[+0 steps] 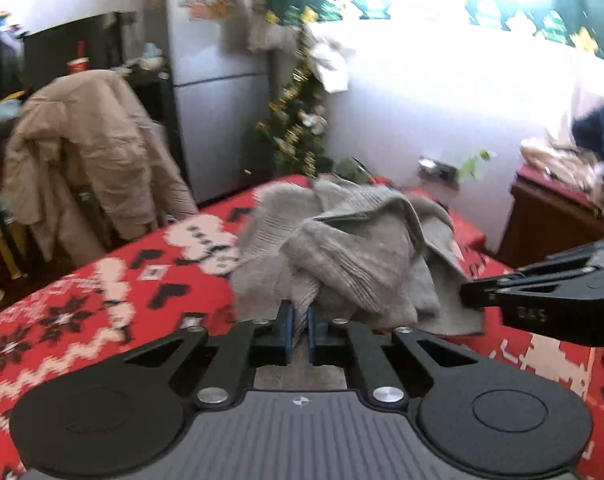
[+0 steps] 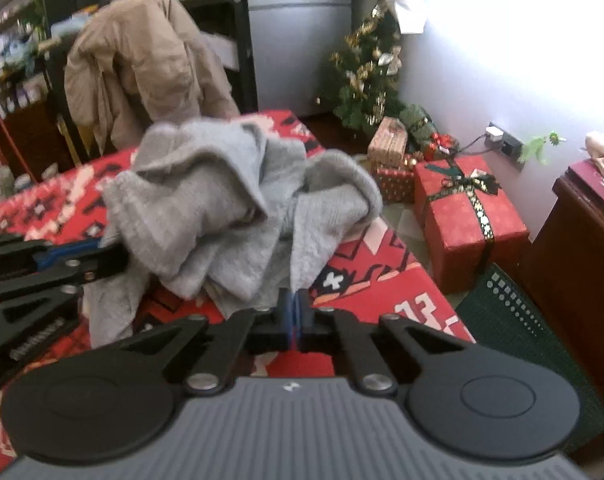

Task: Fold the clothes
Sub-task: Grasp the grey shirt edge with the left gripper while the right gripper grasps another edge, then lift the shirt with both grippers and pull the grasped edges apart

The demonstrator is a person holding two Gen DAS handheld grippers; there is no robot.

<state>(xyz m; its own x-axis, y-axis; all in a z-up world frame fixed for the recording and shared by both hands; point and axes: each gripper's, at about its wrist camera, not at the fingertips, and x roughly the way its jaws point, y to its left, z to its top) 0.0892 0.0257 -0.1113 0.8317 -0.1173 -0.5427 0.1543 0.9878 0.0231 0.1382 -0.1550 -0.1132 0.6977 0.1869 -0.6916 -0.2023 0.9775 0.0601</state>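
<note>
beige jacket on chair, christmas tree, wrapped red gift

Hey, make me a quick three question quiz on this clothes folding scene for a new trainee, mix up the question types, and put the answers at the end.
1. True or false: the grey garment already lies flat and folded on the red patterned cloth.
2. Multiple choice: what is the left gripper doing? A) hanging open above the cloth B) pinching the garment's fabric C) holding the beige jacket
3. Fill in: the right gripper is shut on the ___.

Key: 1 false, it is bunched in a heap. 2 B. 3 grey garment.
</note>
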